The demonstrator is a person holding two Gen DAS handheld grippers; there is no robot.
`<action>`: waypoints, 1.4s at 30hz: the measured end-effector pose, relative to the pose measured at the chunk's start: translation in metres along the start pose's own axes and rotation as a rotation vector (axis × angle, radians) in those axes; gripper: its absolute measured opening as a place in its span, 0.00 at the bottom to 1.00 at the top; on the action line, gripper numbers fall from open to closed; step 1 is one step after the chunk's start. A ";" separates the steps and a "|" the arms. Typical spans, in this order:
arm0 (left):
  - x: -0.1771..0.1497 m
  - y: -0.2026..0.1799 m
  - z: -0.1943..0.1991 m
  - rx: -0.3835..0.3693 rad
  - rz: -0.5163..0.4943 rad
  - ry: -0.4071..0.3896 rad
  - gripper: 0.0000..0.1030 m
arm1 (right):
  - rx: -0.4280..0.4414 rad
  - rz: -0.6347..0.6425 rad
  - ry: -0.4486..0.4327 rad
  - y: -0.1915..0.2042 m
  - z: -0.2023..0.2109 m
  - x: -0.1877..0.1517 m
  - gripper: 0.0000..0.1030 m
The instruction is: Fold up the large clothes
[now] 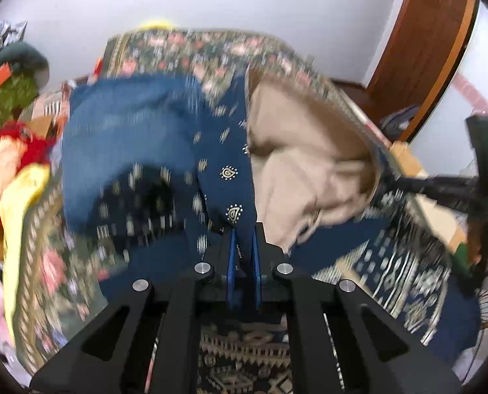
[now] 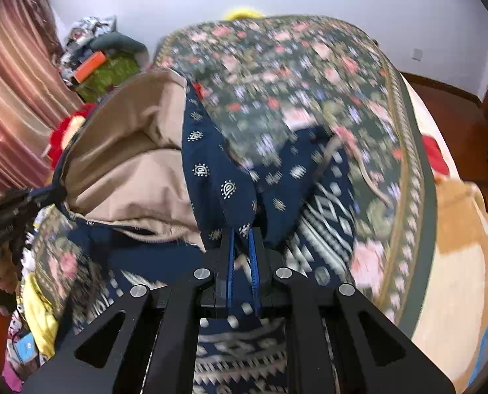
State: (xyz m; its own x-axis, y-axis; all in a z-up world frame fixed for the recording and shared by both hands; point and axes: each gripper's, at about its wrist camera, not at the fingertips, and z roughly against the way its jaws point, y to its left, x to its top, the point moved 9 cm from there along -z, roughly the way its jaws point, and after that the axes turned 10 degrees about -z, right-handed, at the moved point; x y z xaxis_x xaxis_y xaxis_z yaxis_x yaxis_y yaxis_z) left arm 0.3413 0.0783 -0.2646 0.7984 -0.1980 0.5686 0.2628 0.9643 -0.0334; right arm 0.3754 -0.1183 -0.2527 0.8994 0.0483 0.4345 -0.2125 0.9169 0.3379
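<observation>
One garment [image 1: 224, 151]: large navy printed piece with a tan lining, lifted off the bed [image 1: 191, 49] and hanging between both claws; its lower part with the white geometric border drapes on the floral bedspread [image 2: 293, 75] at 6 o'clock. Judged soft, limp and light to medium in weight; the lining looks slick, so layers may slide. Best hold is at the hem or edge corners, pinching both layers together.

Left claw [image 1: 243, 243]: narrow, clamped on a navy edge at 6 o'clock of its view, lining bulging at 3 o'clock. Right claw [image 2: 243, 246]: narrow, clamped on a navy edge, lining at 9 o'clock.

Count: one garment, two claws, one bed. Clutter pile [image 1: 11, 98] at 9 o'clock, one wooden door [image 1: 418, 46] at 2 o'clock. Heavy motion blur; finer details are unreadable.
</observation>
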 end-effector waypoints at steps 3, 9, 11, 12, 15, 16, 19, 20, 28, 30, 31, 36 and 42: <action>-0.025 0.001 -0.011 0.006 0.019 0.051 0.08 | -0.039 -0.002 0.027 -0.011 0.000 -0.015 0.08; -0.054 0.007 -0.011 0.027 0.038 0.119 0.14 | -0.036 0.030 0.015 -0.002 0.019 -0.026 0.14; -0.053 0.010 -0.005 0.021 0.048 0.111 0.26 | -0.028 0.037 -0.005 0.005 0.024 -0.024 0.30; -0.048 0.011 0.002 0.024 0.054 0.092 0.35 | -0.019 0.038 -0.020 0.008 0.028 -0.021 0.45; -0.030 0.017 0.015 0.026 0.060 0.031 0.41 | -0.005 0.040 -0.085 0.019 0.035 -0.008 0.64; -0.022 0.020 0.019 0.024 0.069 0.010 0.45 | -0.010 0.043 -0.094 0.022 0.034 -0.003 0.67; 0.000 0.026 0.022 0.009 0.091 -0.028 0.50 | -0.004 0.040 -0.089 0.030 0.027 0.009 0.67; 0.007 0.027 0.021 0.006 0.089 -0.027 0.50 | 0.002 0.032 -0.091 0.032 0.023 0.015 0.67; 0.062 0.013 -0.004 -0.022 0.018 -0.055 0.51 | -0.007 0.030 -0.090 0.036 -0.007 0.048 0.67; 0.076 0.008 -0.016 -0.011 -0.015 -0.057 0.51 | 0.001 0.023 -0.083 0.034 -0.018 0.056 0.67; 0.081 0.007 -0.021 -0.001 -0.029 -0.056 0.51 | 0.007 0.018 -0.081 0.034 -0.022 0.059 0.67; 0.098 0.011 -0.058 0.046 -0.063 -0.022 0.51 | 0.030 -0.037 -0.044 0.027 -0.051 0.073 0.67; 0.106 0.021 -0.073 0.022 -0.006 -0.064 0.48 | 0.064 -0.077 -0.038 0.026 -0.067 0.081 0.62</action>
State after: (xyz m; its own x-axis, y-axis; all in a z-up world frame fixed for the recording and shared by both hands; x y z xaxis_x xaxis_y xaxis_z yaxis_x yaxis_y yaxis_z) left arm 0.4713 0.0643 -0.2650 0.7604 -0.1928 0.6202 0.2551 0.9668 -0.0123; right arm 0.4683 -0.0639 -0.2643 0.8990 -0.0376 0.4364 -0.1683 0.8903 0.4232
